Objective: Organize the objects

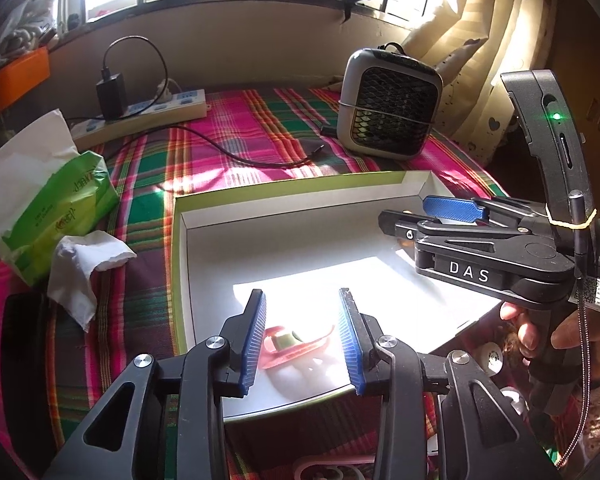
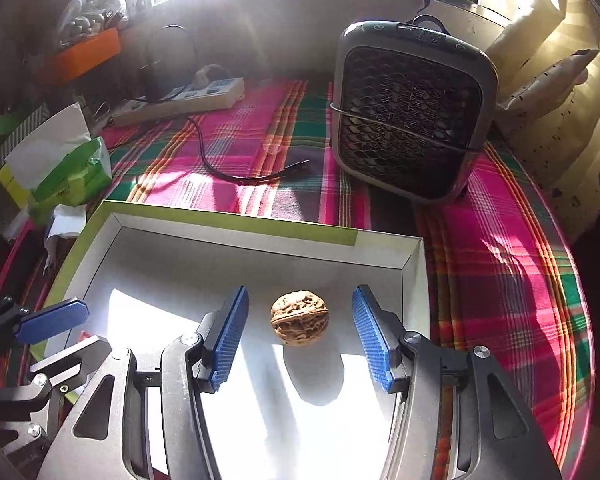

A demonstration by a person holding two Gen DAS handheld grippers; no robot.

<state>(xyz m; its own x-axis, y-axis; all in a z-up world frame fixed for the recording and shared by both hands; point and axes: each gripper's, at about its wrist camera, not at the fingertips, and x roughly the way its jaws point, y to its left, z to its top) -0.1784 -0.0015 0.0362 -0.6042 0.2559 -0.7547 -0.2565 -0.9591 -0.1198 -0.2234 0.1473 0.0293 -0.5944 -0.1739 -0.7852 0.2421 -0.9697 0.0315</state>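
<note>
A walnut (image 2: 299,317) sits on the white floor of a shallow box (image 2: 220,222) w/ green rim, right betw. the two blue pads of the right gripper (image 2: 300,338); the jaws are spread wide & neither pad touches the nut, a clear gap each side. Sunlight hits the box floor just under and behind the nut, throwing its shadow back toward the gripper. In the left wrist view, a pink clip-like item (image 1: 296,345) lies in the same box (image 1: 182,216) near its front edge, betw. the pads of the left gripper (image 1: 302,342), which is also spread wide w/ nothing held; whether the pads touch the clip can't be told. The right gripper (image 1: 436,220) shows ahead & to the right of the left one, reaching in over the box's right side, a hand (image 1: 540,332) on its handle. Beyond the box, on the plaid cloth (image 2: 500,260): a grey mesh-front fan unit (image 2: 410,116) ahead-right of both grippers, a black cable (image 2: 236,168) ahead, a power strip (image 2: 180,100) w/ a black charger farther ahead-left. To the left of the box, a green tissue pack (image 1: 60,216) & a crumpled tissue (image 1: 84,268). Barred window along the far wall.
</note>
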